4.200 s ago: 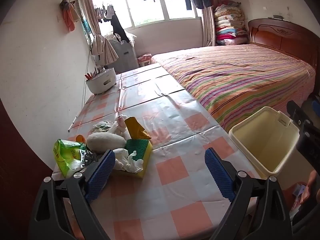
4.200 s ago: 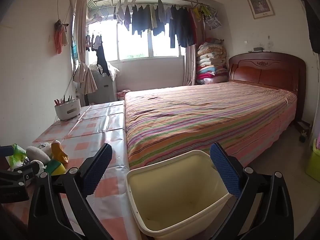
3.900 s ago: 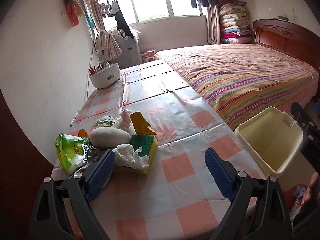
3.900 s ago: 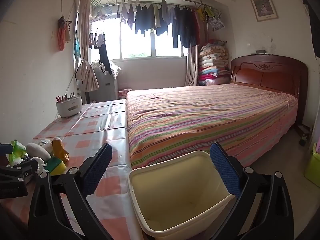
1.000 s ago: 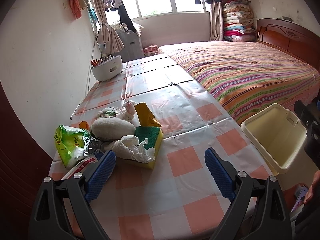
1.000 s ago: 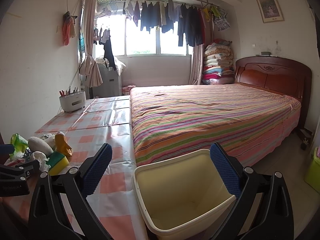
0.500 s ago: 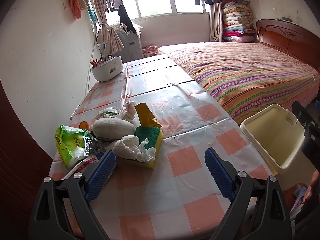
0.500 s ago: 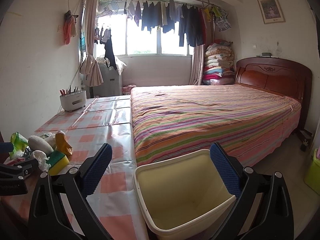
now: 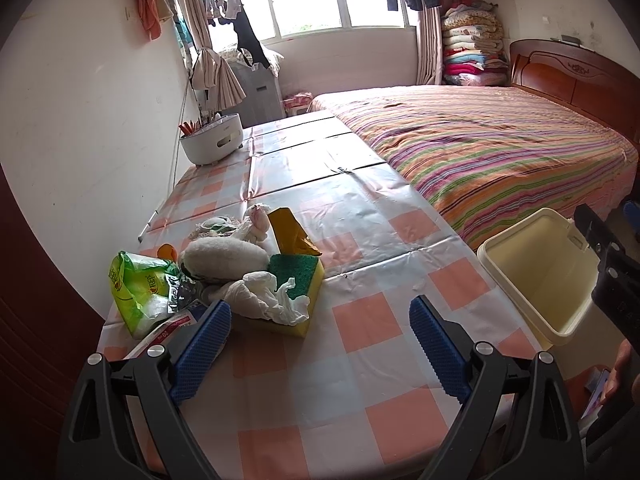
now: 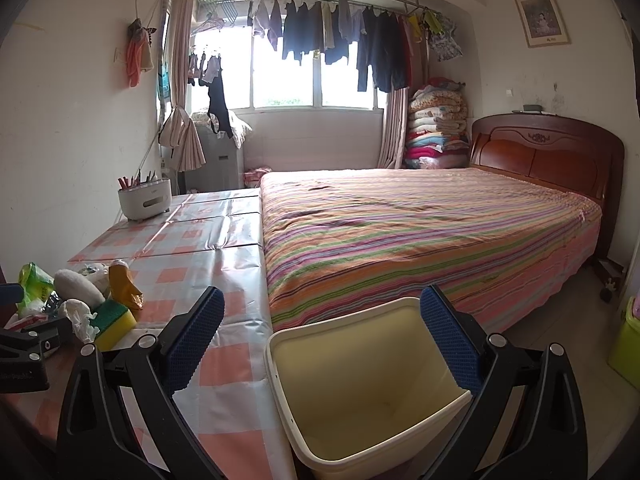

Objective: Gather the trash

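Against the earliest frames the left tongs (image 9: 320, 344) have drawn slightly back and up from the trash pile, so more of the checked tabletop (image 9: 360, 320) shows ahead of them, and a flat packet (image 9: 168, 330) now shows at the pile's near side; over the last half second almost nothing has shifted; both tongs remain spread and hold nothing, the right tongs (image 10: 320, 336) hanging over the bin (image 10: 360, 392); the trash sits in a heap near the tabletop's near left corner: a green bag (image 9: 136, 284), a white oval wad (image 9: 222, 258), a crumpled tissue (image 9: 268, 296) lying on a yellow sponge (image 9: 300, 280) with a green face, a mustard-yellow wrapper (image 9: 290, 232) behind; the cream bin stands empty off the tabletop's right edge, beside the bed (image 9: 500, 140).
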The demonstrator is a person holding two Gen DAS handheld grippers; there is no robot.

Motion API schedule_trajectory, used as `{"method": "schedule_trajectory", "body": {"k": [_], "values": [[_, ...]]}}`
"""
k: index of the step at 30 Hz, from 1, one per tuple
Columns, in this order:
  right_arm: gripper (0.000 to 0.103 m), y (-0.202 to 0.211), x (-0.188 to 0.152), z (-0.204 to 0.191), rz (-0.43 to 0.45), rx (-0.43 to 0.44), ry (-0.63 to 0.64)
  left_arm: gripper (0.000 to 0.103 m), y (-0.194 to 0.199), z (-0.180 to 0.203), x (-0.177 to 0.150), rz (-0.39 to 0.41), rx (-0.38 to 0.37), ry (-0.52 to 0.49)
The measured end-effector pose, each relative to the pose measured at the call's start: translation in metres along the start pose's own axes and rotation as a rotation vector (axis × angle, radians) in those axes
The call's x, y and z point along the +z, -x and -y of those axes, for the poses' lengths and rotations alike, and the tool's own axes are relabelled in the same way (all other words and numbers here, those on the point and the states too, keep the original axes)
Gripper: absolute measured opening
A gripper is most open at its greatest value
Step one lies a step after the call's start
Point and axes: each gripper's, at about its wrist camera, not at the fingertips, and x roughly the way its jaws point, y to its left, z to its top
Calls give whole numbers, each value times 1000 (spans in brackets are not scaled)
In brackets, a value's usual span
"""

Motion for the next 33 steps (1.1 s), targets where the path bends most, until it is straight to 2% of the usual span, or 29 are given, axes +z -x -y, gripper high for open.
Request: {"method": "schedule_trajectory", "body": {"k": [33], "values": [[97, 1, 1, 6, 7, 34, -35, 89, 0, 7, 6, -14, 6, -2]]}}
